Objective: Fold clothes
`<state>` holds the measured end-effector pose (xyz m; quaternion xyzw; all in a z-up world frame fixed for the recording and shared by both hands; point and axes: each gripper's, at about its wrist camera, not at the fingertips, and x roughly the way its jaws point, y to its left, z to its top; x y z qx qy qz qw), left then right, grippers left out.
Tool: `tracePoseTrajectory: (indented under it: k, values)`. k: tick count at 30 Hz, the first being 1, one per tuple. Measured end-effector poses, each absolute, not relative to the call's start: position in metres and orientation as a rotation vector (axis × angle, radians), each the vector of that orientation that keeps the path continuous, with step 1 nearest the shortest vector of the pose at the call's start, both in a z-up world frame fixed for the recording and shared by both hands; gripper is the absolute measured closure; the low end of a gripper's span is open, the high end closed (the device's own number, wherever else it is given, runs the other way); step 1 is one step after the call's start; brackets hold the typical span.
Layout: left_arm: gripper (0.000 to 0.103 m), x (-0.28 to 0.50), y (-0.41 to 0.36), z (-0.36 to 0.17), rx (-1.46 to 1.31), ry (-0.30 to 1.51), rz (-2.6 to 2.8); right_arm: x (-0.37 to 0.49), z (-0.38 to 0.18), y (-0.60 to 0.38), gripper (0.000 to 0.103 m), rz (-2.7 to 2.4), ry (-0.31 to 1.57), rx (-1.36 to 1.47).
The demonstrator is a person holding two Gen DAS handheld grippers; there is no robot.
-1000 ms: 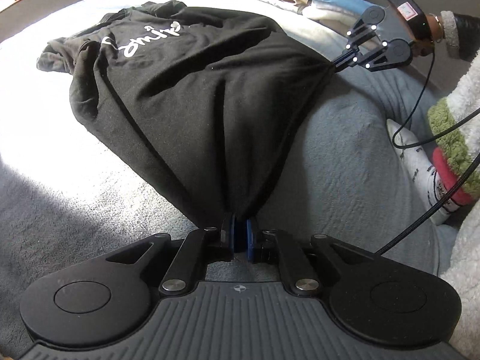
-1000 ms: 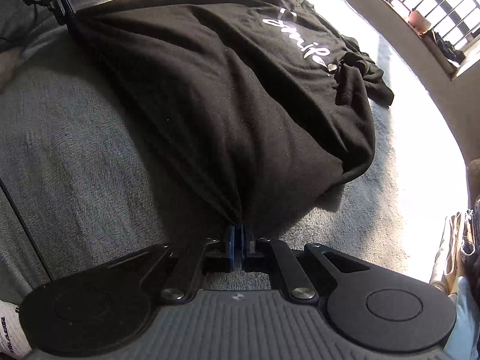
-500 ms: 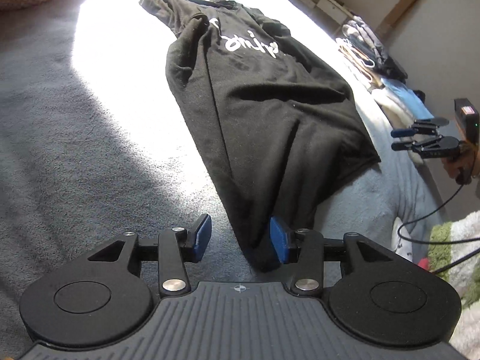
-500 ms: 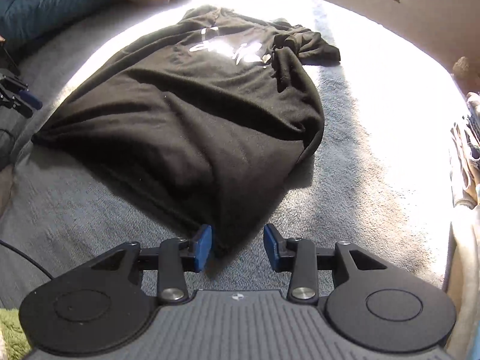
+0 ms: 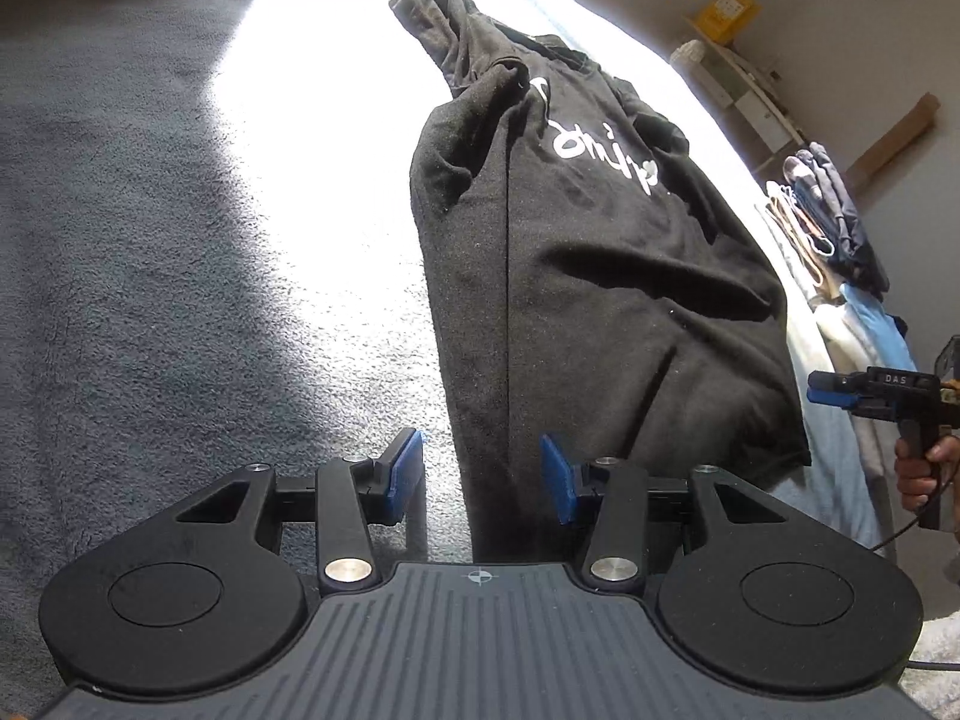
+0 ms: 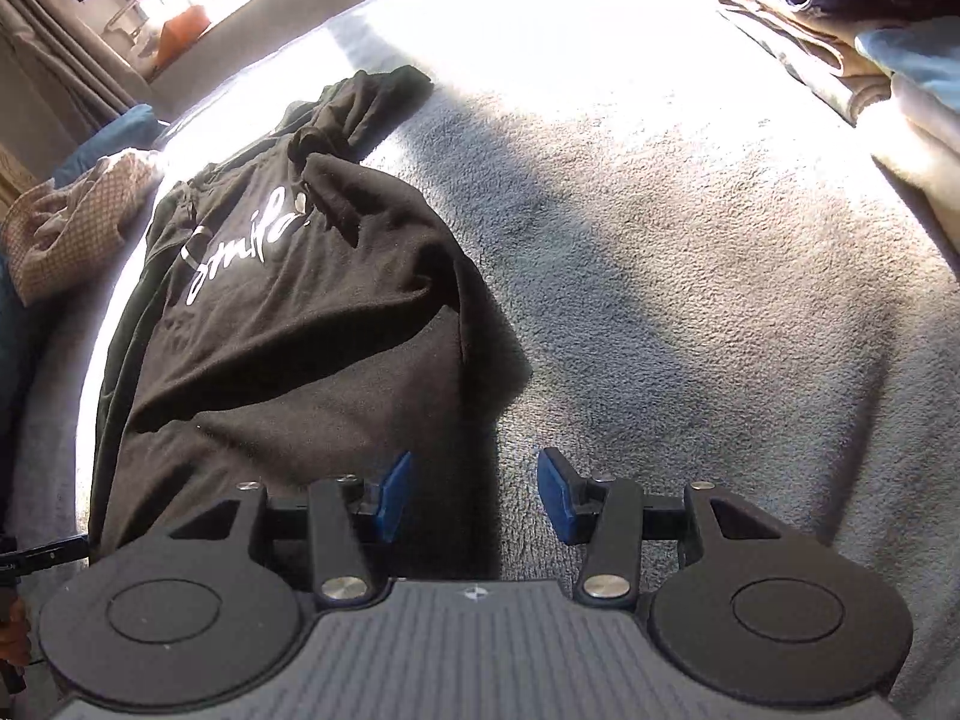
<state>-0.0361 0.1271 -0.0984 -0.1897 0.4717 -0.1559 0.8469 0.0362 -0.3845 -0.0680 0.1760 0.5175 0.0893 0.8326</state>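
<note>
A black T-shirt (image 5: 600, 276) with white lettering lies flat and lengthwise on a grey fleece blanket (image 5: 180, 300), sleeves bunched at its far end. My left gripper (image 5: 483, 477) stands open over the shirt's near hem corner; the cloth lies between the blue pads, which do not press on it. In the right wrist view the same T-shirt (image 6: 288, 324) stretches away to the left. My right gripper (image 6: 474, 495) is open at the other hem corner, its left pad over the cloth's edge. The right gripper (image 5: 840, 390) also shows at the left view's right edge, held by a hand (image 5: 918, 474).
A pile of clothes (image 5: 840, 240) lies along the blanket's right side, seen again as a stack of clothes (image 6: 870, 48). A checked cushion (image 6: 72, 222) sits left of the shirt. Strong sunlight washes out the blanket's middle. A shelf (image 5: 738, 78) stands by the wall.
Both grippers were shut on the shirt's hem corners and holding it taut; they have opened and let go. The shirt has dropped flat, and both hands have rolled and shifted sideways.
</note>
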Motion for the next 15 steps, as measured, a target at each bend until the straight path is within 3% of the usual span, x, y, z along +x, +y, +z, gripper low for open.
tracePoseTrajectory:
  k: [7,9,10,11,15]
  values:
    - [0.059,-0.029,0.115,-0.078,-0.272,0.898,-0.295,0.065,-0.102,-0.406,0.055,0.106,1.042,0.729]
    - [0.059,-0.027,0.107,-0.073,-0.242,0.88,-0.305,0.076,-0.104,-0.397,0.068,0.121,1.036,0.722]
    - [0.059,-0.027,0.104,-0.07,-0.232,0.873,-0.311,0.08,-0.101,-0.389,0.088,0.138,1.026,0.688]
    - [0.059,-0.027,0.1,-0.069,-0.225,0.868,-0.319,0.084,-0.095,-0.38,0.094,0.159,1.003,0.664]
    - [0.059,-0.026,0.082,-0.068,-0.191,0.862,-0.376,0.081,-0.047,-0.307,0.094,0.363,0.858,0.404]
